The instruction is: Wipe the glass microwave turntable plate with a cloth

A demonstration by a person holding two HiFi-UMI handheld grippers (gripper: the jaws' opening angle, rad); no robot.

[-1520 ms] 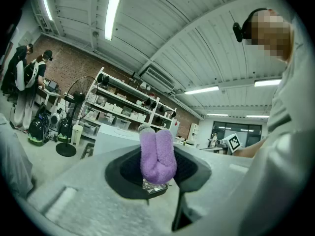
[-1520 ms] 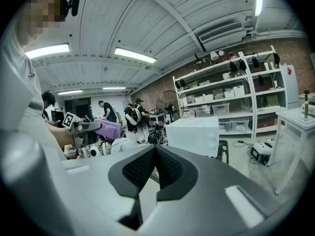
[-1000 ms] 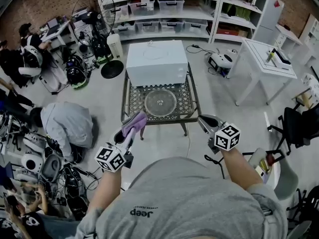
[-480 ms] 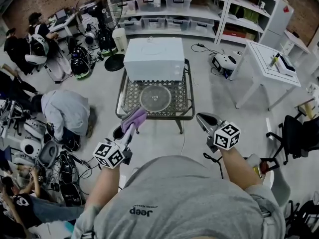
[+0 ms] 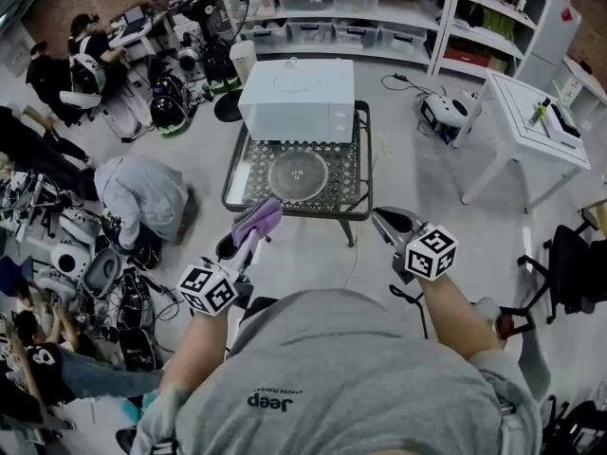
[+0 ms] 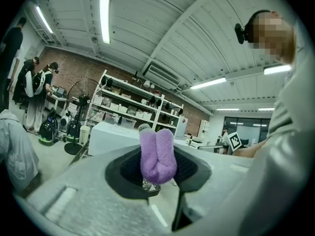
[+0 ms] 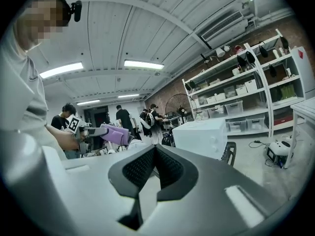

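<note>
Head view, looking steeply down: a person in a grey T-shirt is standing short of a low dark metal lattice-top table point(image 5: 248, 173), a gripper in each hand.

The round clear glass turntable plate point(image 5: 298, 174) is lying flat in the middle of the tabletop, nearer the front edge. It is sitting just in front of a white box-shaped microwave point(image 5: 297, 100), which is taking up the back edge.

The left gripper point(image 5: 248, 243) is clamping a purple fleecy cloth point(image 5: 257, 220) btwn its jaws. In the left gripper view the folded cloth point(image 6: 157, 154) is sticking up out of the pinched jaws. It is hanging in the air off the table's front-left corner, not touching plate or table.

The right gripper point(image 5: 387, 222) is hovering off the front-right corner, well apart from the plate. Its own view shows the jaws point(image 7: 155, 157) pressed together w/ nothing btwn them.

Step in hand, as a judgement: approach only, wiping not yet begun.

Next move probably calls for:
- carrying the cloth fwd over the front edge and down onto the glass
- pressing flat enough to rub w/o sliding the plate on the lattice
- maybe opening the right gripper to steady the rim.
</note>
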